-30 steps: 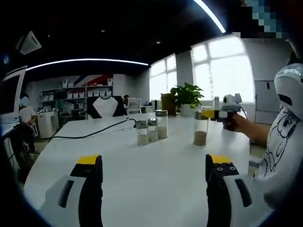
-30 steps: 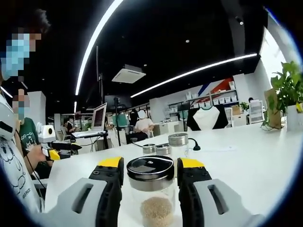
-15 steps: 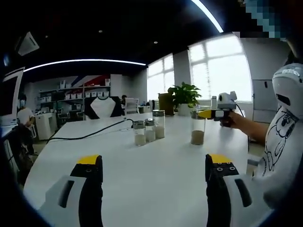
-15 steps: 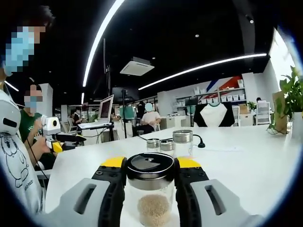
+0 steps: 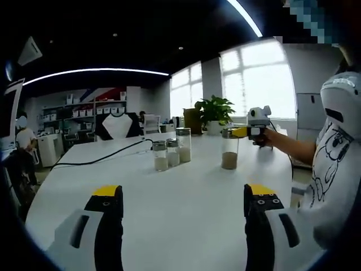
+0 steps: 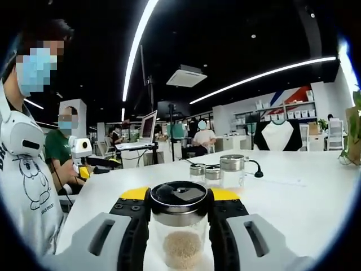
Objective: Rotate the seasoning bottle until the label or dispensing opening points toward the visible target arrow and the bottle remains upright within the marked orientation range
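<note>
The seasoning bottle (image 6: 179, 248) is a clear glass jar with a black-and-steel lid and pale grains at its bottom. It stands upright on the white table (image 6: 304, 197). My right gripper (image 6: 179, 195) is shut on it, a yellow-tipped jaw pressed on each side just under the lid. In the left gripper view the same bottle (image 5: 229, 151) stands at mid right with the right gripper (image 5: 243, 132) on it, held by a person's hand. My left gripper (image 5: 183, 195) hovers low over the table with its jaws wide open and nothing between them.
Three smaller glass shakers (image 5: 171, 152) stand in a row left of the bottle, also seen behind it (image 6: 217, 169). A black cable (image 5: 96, 163) runs across the table. A potted plant (image 5: 213, 110) stands at the far edge. Seated people and desks lie beyond.
The right gripper's jaws have drawn in tight against the bottle. That view has swung, so the room behind slides to the right. The left gripper's jaws stay open.
</note>
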Tool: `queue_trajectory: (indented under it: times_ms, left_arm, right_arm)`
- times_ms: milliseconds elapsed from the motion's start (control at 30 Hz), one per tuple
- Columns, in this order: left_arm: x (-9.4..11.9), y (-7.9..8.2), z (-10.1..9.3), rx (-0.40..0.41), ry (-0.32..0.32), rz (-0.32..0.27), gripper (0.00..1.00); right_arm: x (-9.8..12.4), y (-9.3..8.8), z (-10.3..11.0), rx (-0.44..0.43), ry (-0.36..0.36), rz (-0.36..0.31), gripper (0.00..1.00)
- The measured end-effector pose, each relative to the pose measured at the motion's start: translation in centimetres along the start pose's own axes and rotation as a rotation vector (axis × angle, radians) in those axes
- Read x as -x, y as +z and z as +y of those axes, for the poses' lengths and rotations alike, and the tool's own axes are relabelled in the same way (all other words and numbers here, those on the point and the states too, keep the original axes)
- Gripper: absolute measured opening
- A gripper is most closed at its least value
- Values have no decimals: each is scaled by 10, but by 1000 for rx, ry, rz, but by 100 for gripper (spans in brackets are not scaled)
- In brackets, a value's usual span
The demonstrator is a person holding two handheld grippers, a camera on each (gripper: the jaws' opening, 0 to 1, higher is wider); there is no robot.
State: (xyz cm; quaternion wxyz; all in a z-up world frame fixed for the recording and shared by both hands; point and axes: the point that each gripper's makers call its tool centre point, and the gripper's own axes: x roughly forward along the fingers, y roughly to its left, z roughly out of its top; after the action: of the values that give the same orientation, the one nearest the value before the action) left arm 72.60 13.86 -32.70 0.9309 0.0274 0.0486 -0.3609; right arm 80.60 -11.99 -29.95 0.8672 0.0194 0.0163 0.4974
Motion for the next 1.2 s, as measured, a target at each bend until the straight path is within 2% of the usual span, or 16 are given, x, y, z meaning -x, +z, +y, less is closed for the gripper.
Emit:
queue_trajectory:
  times_ms: [167, 200, 233, 300, 467, 533, 633, 733, 833, 867, 967, 1000, 1067, 1200]
  left_arm:
    - [-1, -1, -2, 8, -16, -2, 93]
    - [-2, -1, -2, 9, -17, -2, 93]
    - [-2, -2, -2, 10, -19, 0, 93]
    - [-2, -3, -2, 10, -19, 3, 93]
    - [-1, -5, 0, 15, -15, 7, 93]
    - [-1, -5, 0, 13, -16, 7, 93]
    - [-2, -4, -1, 11, -17, 4, 93]
    - [-1, -3, -1, 6, -13, 1, 93]
    - [0, -3, 1, 9, -4, 0, 93]
    - [0, -3, 1, 9, -2, 0, 93]
    - [1, -3, 2, 7, 1, 5, 92]
    - [1, -4, 2, 5, 4, 6, 92]
    - [1, -4, 2, 4, 7, 8, 92]
    - [1, -3, 4, 7, 12, 6, 92]
  right_arm:
    - [0, 0, 2, 5, 69, -26, 38]
    - [1, 0, 4, -13, 113, -40, 38]
    - [1, 0, 4, -12, 123, -44, 39]
    - [1, -1, 5, 1, 141, -50, 39]
    - [1, 1, 7, -20, 132, -34, 40]
    - [2, 5, 6, -36, 100, -35, 45]
    - [5, 13, -6, -61, -18, -54, 51]
    - [8, 23, -3, -89, -63, -102, 51]
    - [8, 24, 12, -106, -78, -109, 51]
    - [8, 23, 10, -88, -113, -107, 51]
    - [9, 15, 4, 43, -267, -32, 51]
    - [9, 13, 6, 59, -273, -21, 51]
    - [9, 12, 8, 43, -292, -22, 51]
    - [19, 19, -2, -30, -392, -78, 51]
